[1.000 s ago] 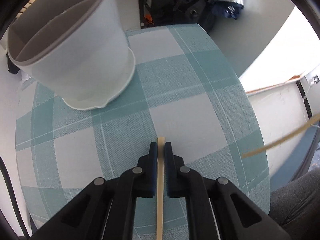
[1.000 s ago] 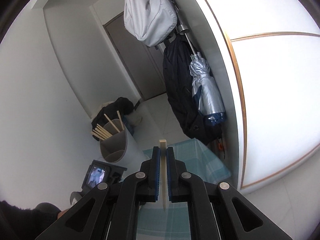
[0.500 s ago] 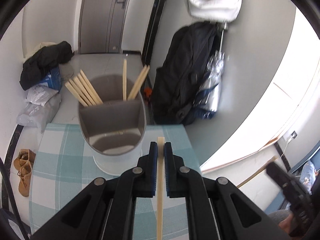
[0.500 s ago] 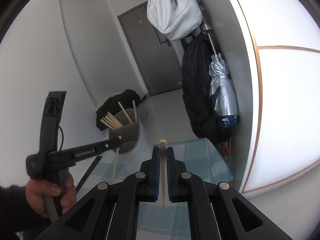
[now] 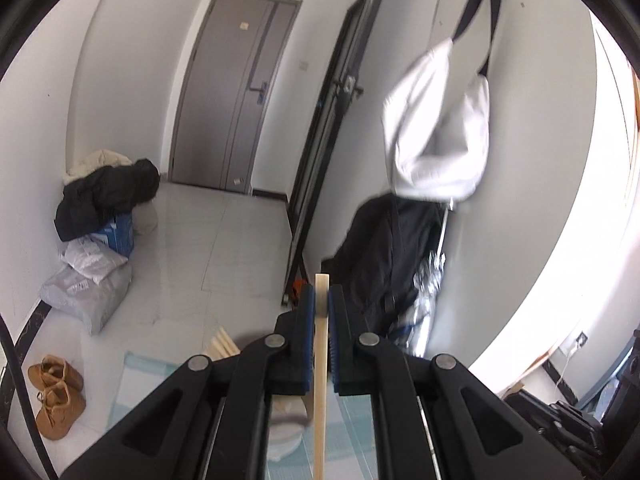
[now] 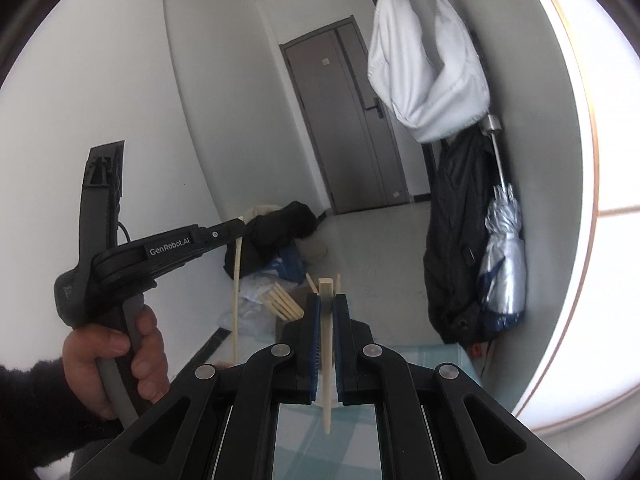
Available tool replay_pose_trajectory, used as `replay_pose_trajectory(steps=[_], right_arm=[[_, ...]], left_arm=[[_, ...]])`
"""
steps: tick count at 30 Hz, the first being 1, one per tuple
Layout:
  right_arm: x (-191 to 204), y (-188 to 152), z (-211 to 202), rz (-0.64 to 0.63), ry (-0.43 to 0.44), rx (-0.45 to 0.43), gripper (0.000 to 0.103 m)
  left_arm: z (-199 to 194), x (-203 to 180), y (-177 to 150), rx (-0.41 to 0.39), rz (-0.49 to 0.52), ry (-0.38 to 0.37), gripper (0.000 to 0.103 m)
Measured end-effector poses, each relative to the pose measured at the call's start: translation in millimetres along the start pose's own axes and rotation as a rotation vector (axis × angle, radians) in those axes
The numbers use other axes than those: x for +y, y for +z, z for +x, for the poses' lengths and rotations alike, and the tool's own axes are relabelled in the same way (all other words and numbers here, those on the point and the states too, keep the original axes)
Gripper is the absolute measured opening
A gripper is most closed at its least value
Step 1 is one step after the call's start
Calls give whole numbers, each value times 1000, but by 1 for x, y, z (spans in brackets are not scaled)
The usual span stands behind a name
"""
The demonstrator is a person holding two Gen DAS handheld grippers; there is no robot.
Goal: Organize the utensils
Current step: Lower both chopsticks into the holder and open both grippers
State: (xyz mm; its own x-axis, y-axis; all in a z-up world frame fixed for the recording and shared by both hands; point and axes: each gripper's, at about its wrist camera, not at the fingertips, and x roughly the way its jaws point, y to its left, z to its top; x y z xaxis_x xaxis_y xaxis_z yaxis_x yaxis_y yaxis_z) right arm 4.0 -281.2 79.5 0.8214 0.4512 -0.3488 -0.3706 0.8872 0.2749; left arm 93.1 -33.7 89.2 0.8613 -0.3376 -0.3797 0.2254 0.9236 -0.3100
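With each pair of tongs clamped near the top of one chopstick, left gripper (image 5: 322,312) on its chopstick (image 5: 320,380) and right gripper (image 6: 326,320) on the other chopstick (image 6: 327,360), both sticks hang loosely and could swing, missing the holder (image 5: 286,432) or knocking the sticks (image 6: 282,302) already in it. Below is a teal checked tablecloth (image 6: 360,432); beyond, pale floor (image 5: 224,240), heaped clothes (image 5: 106,194), hanging coats (image 6: 456,248), a grey door (image 5: 236,92).

Pale matt wood chopstick (image 5: 321,380), black plastic claw (image 5: 319,300) – blue pads, glossy floor tiles (image 5: 216,248)
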Motion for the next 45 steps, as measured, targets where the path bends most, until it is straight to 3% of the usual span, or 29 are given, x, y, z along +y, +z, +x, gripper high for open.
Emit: replay_pose_trajectory(steps=[7, 18, 21, 31, 45], right_arm=[[13, 68, 44, -36, 16, -30, 5], [19, 101, 113, -57, -40, -82, 5], [20, 101, 126, -74, -52, -94, 5], [7, 71, 175, -52, -32, -2, 5], [13, 45, 185, -61, 31, 88, 5]], left_arm=[[23, 25, 40, -125, -19, 34, 3], [77, 62, 41, -172, -51, 26, 3], [85, 65, 36, -179, -39, 20, 3], [96, 66, 18, -188, 29, 6, 3], [88, 65, 2, -128, 98, -19, 3]])
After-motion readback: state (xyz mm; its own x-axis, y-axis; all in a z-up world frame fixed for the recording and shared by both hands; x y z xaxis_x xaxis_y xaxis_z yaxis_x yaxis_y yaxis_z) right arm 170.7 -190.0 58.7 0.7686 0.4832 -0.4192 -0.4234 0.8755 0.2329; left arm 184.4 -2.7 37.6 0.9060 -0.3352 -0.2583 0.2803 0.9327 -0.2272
